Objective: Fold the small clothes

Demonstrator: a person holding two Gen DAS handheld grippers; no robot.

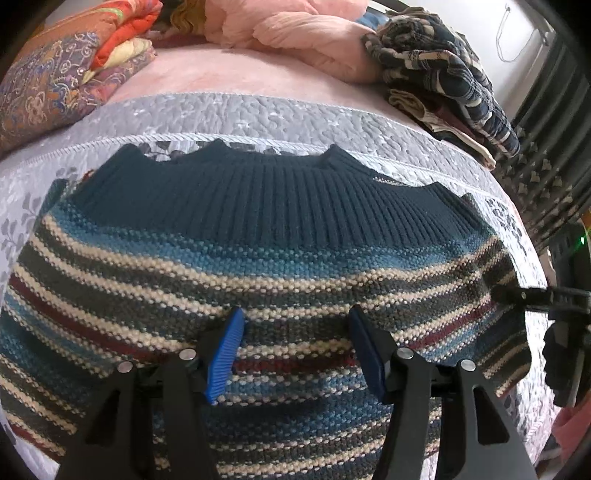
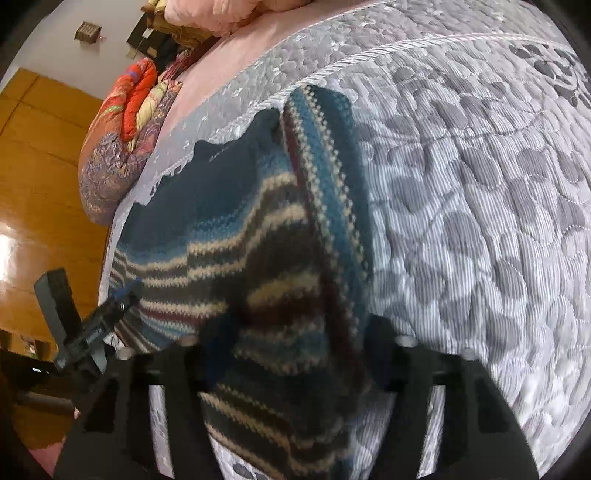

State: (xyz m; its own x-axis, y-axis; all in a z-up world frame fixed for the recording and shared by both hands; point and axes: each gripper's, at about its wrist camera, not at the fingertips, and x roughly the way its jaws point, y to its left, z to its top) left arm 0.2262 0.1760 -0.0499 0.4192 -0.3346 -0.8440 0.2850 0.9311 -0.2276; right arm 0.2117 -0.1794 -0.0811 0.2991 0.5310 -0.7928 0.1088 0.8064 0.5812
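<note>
Both grippers are at work on the striped knit sweater (image 1: 258, 266). At 6 o'clock in the left wrist view, the left gripper (image 1: 295, 332) hangs just over the stripes with its blue pads (image 1: 225, 354) spread wide and nothing between them, so it is released. Nearest in the right wrist view, the right gripper (image 2: 291, 354) has a thick fold of the sweater (image 2: 288, 295) bunched between its fingers; the fingertips are buried in the knit, and from the way the cloth rises out of them I judge it clenched on that side edge. The same gripper (image 1: 524, 295) shows at 3 o'clock in the left view, biting the sweater's right edge.

To make this fold well, the lifted side should travel toward 9 o'clock in a low, level arc, while the left gripper presses or pins the body near the middle so the fold line stays straight and the far ribbed band does not drag.

The sweater lies spread on a grey quilted bedcover (image 1: 258, 118), with bands of teal, cream, charcoal and maroon, and a dark teal ribbed band (image 1: 258, 192) at 12 o'clock, its edge scalloped. The knit looks thick and soft, likely to hold a crease loosely.

Farther off lie pink bedding (image 1: 295, 33), a patterned quilt (image 1: 55, 85) at 10 o'clock and a pile of dark plaid cloth (image 1: 443, 74) at 2 o'clock.
</note>
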